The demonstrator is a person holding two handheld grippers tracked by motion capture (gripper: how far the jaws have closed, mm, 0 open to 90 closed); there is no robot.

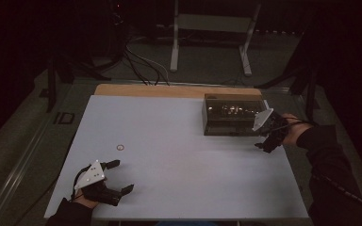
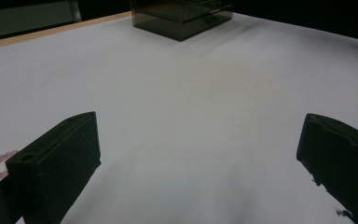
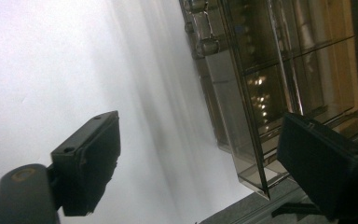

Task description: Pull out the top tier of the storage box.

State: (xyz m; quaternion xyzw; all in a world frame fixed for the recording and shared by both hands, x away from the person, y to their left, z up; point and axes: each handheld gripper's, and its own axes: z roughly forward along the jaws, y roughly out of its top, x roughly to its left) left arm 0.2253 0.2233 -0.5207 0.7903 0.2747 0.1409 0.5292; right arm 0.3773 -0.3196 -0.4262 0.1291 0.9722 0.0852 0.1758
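Here my right gripper [image 1: 262, 141] sits at the right end of the smoky transparent drawer box [image 1: 231, 117], jaws spread with nothing between them. The contents are only glints through the tinted walls. My left gripper [image 1: 121, 175] rests wide apart near the table's [image 1: 179, 155] front-left corner; the pink bead bracelet [image 2: 0, 162] peeks half-hidden behind one jaw.

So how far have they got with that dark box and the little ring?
Little looks done: the small pink bead ring lies alone on the white table, apart from the smoked transparent box. In hand: the right tongs, open and empty, sit at the box's corner. The left tongs wait open. Handling the ring seems left.
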